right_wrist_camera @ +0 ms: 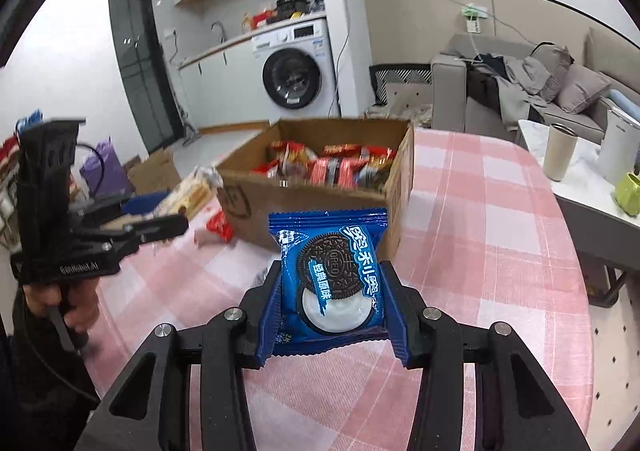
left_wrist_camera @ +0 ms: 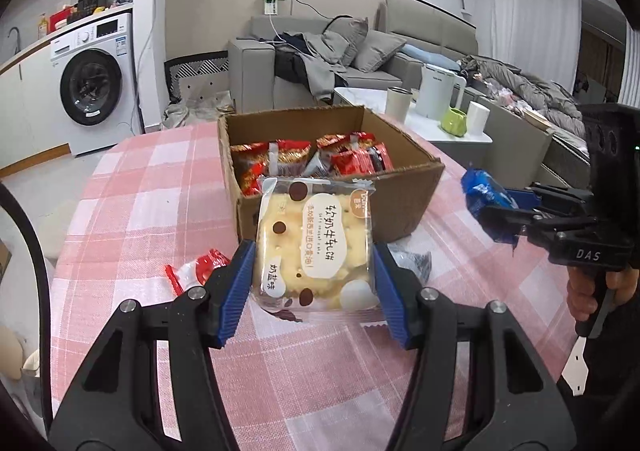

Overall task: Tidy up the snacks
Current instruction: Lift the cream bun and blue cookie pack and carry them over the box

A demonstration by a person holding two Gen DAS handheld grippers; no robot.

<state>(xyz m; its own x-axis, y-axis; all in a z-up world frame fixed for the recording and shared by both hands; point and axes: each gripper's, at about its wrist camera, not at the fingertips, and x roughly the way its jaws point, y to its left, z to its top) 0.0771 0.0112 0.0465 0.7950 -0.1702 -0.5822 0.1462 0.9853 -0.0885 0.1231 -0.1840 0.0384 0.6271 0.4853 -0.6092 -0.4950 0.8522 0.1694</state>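
Left gripper (left_wrist_camera: 314,283): its blue fingers (left_wrist_camera: 236,291) are clamped on the two side edges of a cracker packet (left_wrist_camera: 316,243), held flat and face-up, seemingly so it can go into the box without tipping.
Cracker packet: sits squarely between the fingers, its far end sticking out past the tips, clear of the worktop (left_wrist_camera: 140,187).
Right gripper (right_wrist_camera: 330,301): its fingers (right_wrist_camera: 269,315) are closed on a blue cookie packet (right_wrist_camera: 332,275), pinching its sides.
Cookie packet: upright between the fingers, top seam beyond the tips, raised above the worktop.
Box (left_wrist_camera: 400,203): cardboard, open-topped, just beyond both packets on the pink checked cloth; red snack packs (left_wrist_camera: 352,159) already lie inside, so it is probably where the two packets belong.
Left behind: a red-and-white wrapper (left_wrist_camera: 196,271) lies on the worktop to the left, near the box; a dark packet (left_wrist_camera: 412,263) lies by the right finger.
Judgement: both packets are carried toward the box, not yet over its rim.
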